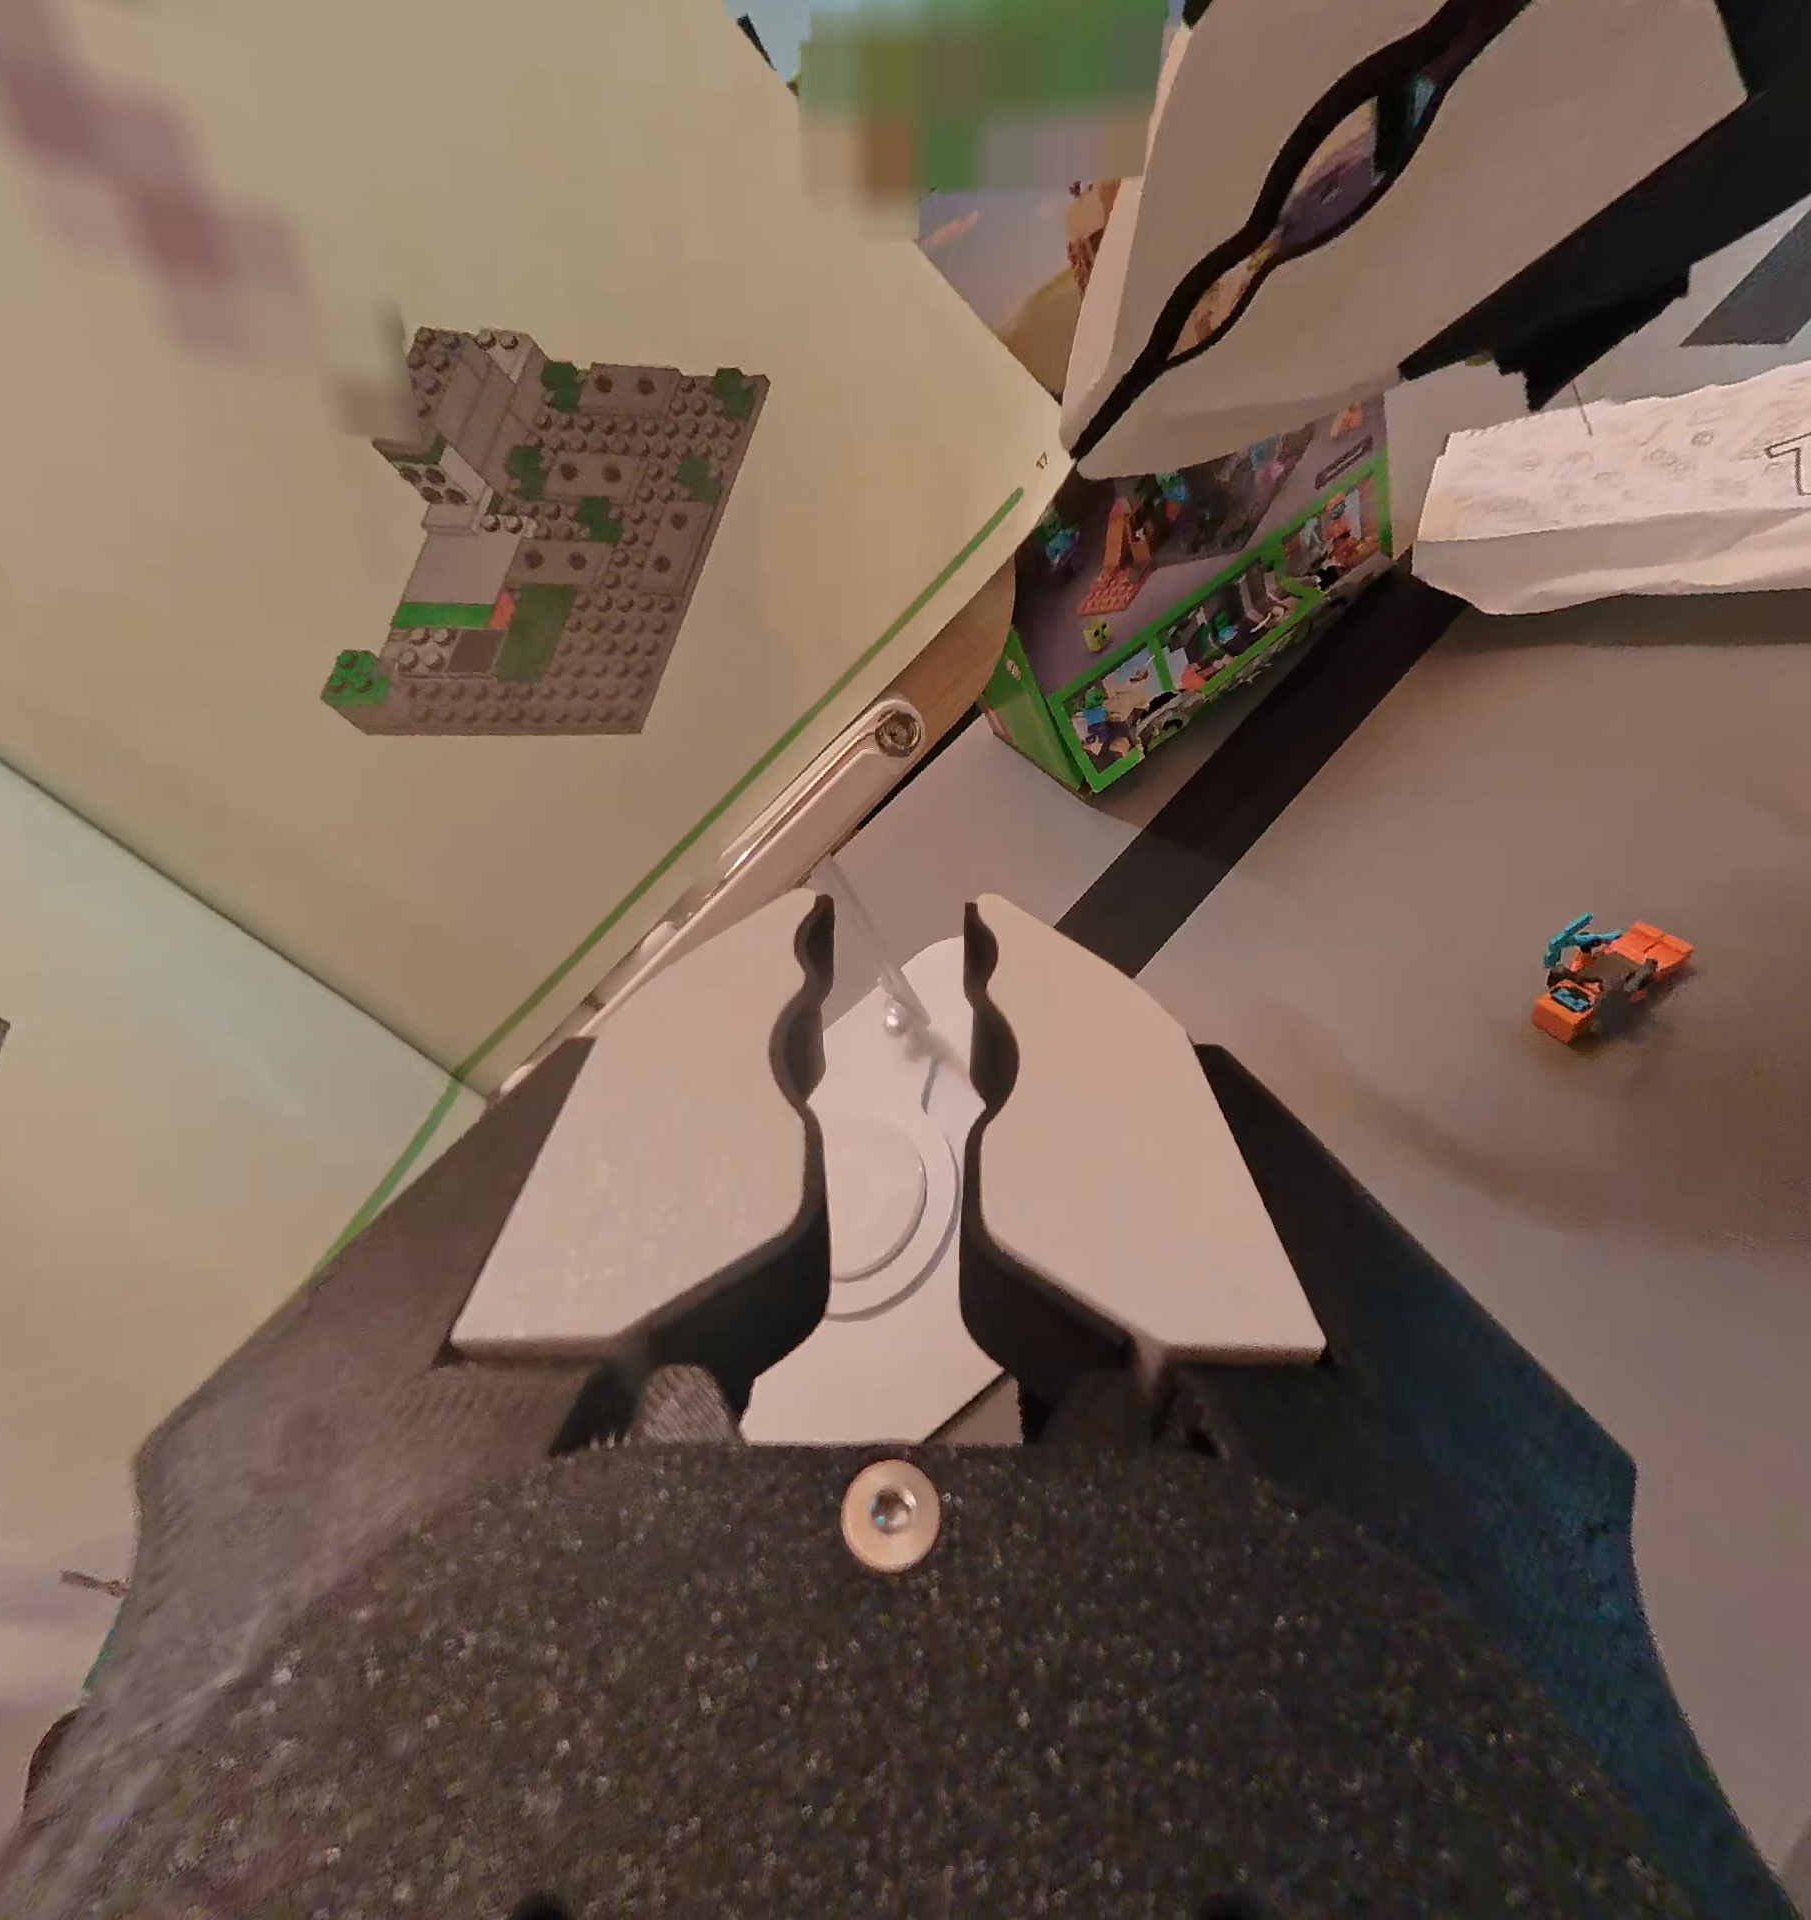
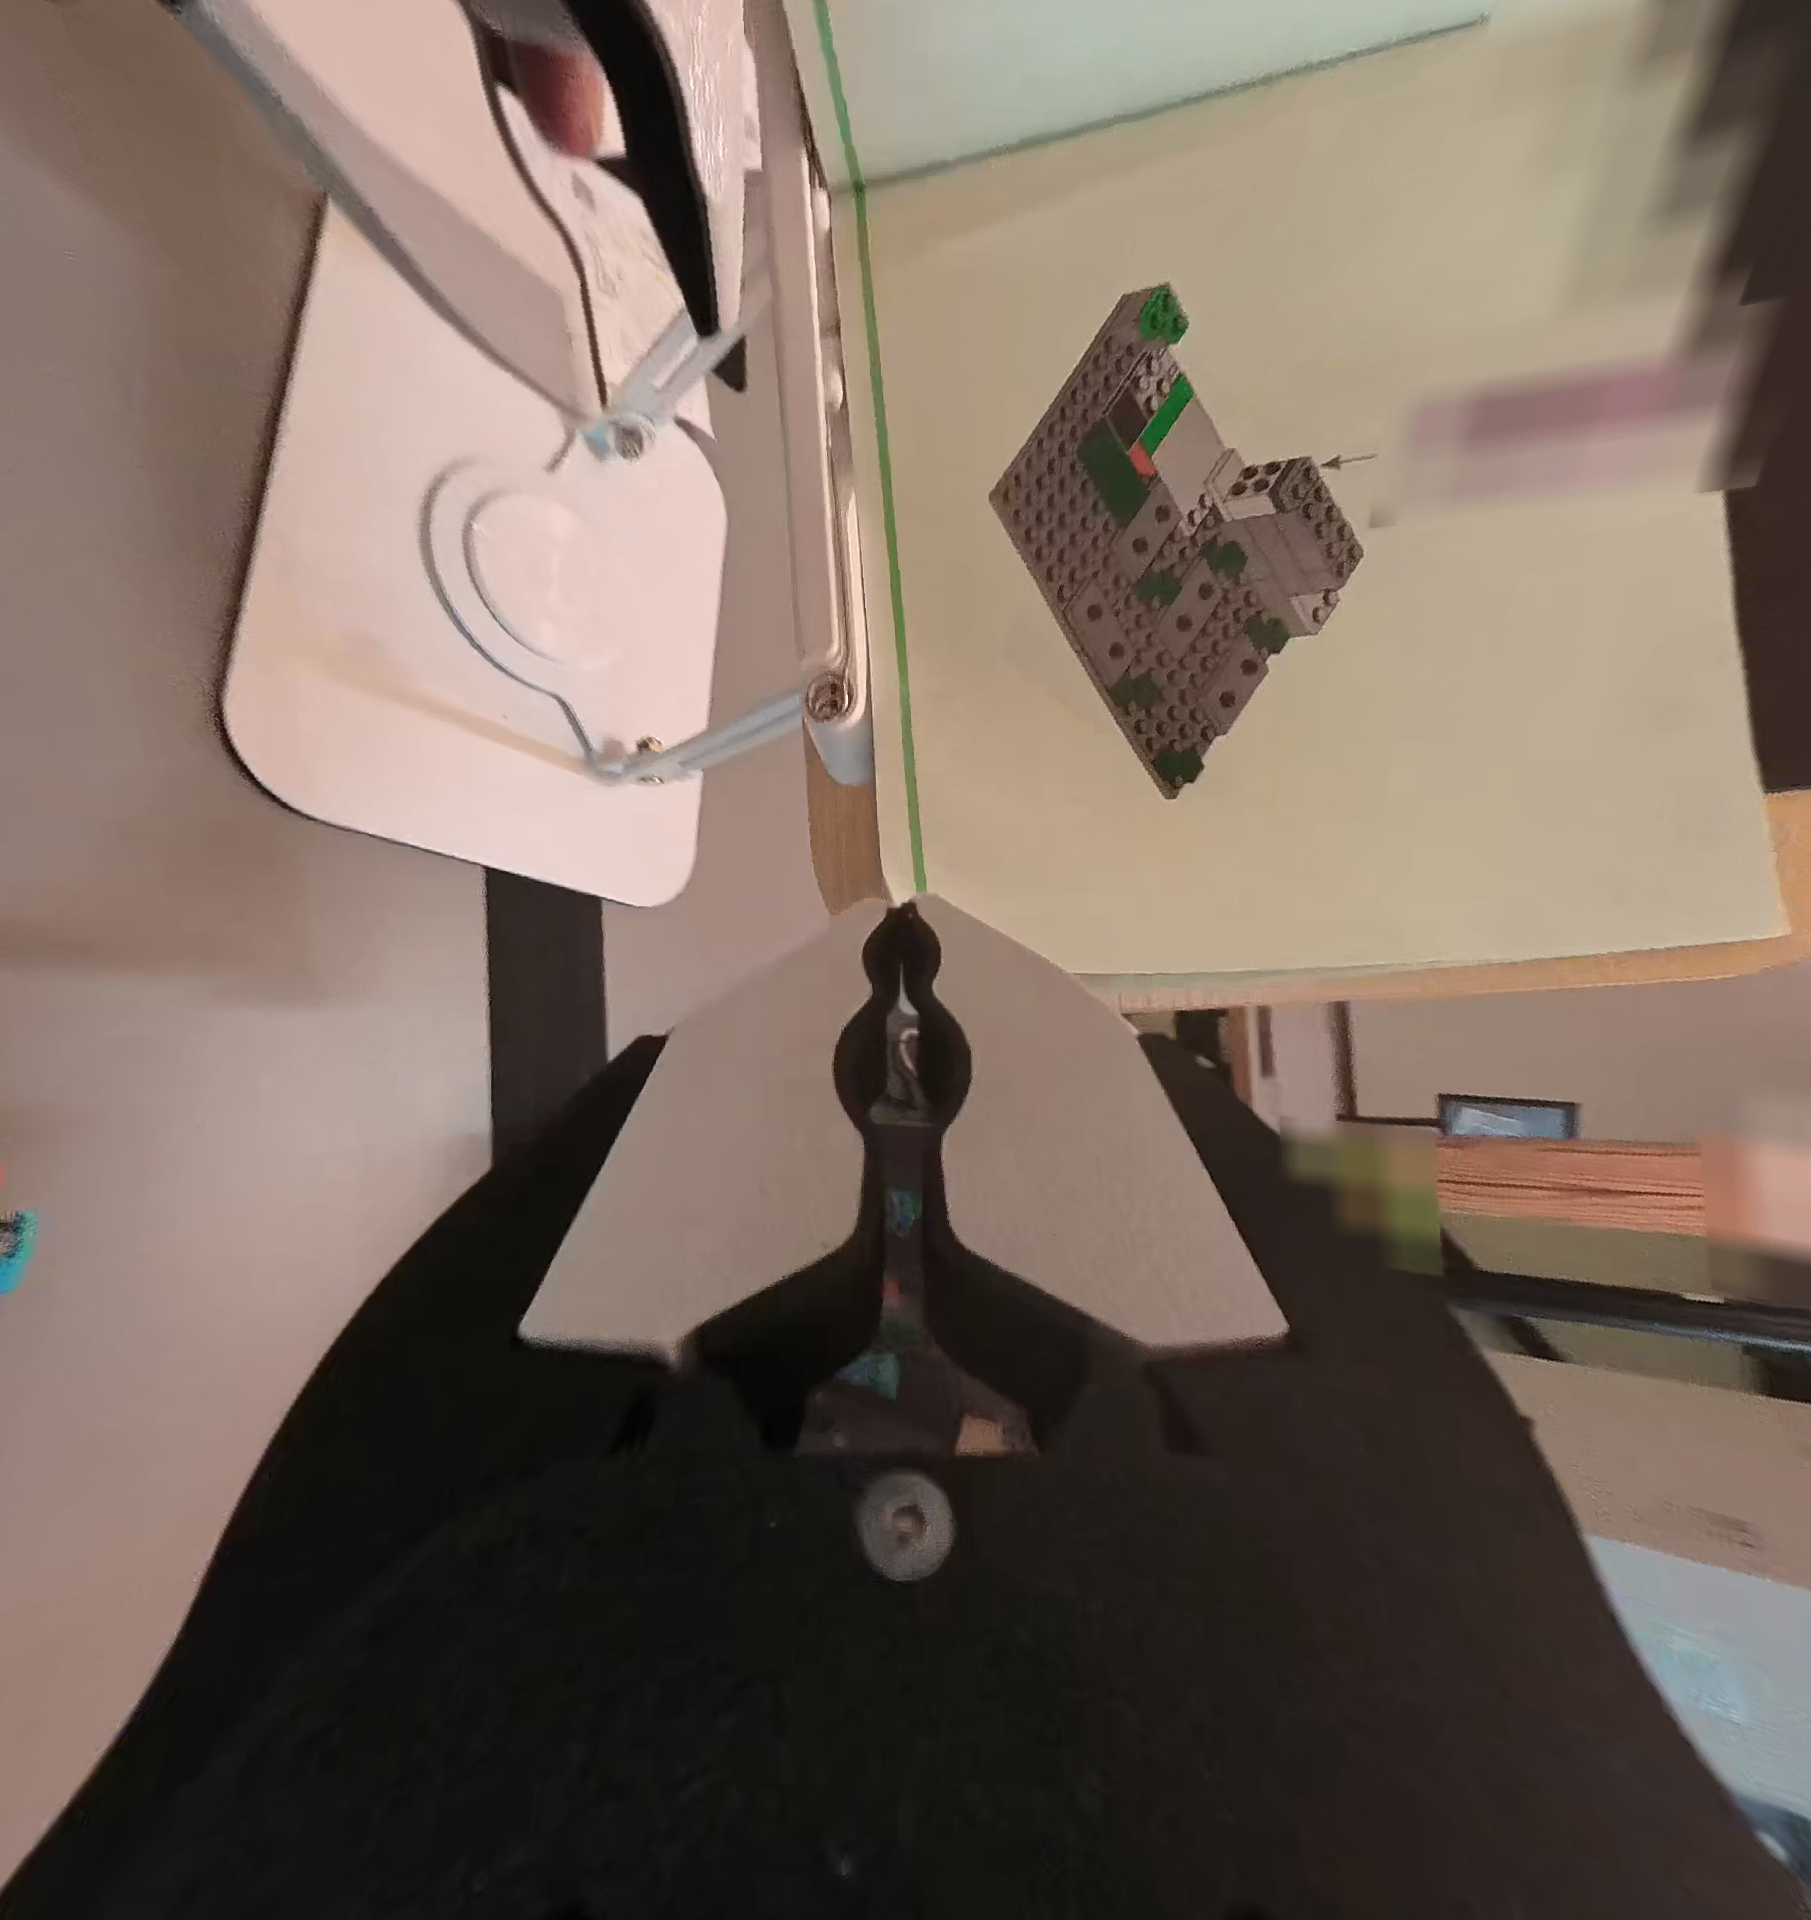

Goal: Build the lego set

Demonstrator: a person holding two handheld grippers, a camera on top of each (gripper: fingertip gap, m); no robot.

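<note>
above the white stand base (image 1: pixel 880 1195), the left tongs (image 1: pixel 896 920) hang with jaws apart, gripping nothing. at the lower corner of the instruction booklet (image 2: pixel 1296 810), the right tongs (image 2: pixel 903 920) are pinched together; whether they catch the page edge cannot be told. the booklet sits tilted on the stand. a small orange and teal lego figure (image 1: pixel 1607 982) lies on its side on the grey surface (image 1: pixel 1503 1351), near the lego box (image 1: pixel 1202 613) and paper bag (image 1: pixel 1649 499).

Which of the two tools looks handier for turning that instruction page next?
Probably the right tool: it is shut, tips pinching the corner of the instruction booklet. The left tool is open, over the white stand base, holding nothing.
</note>
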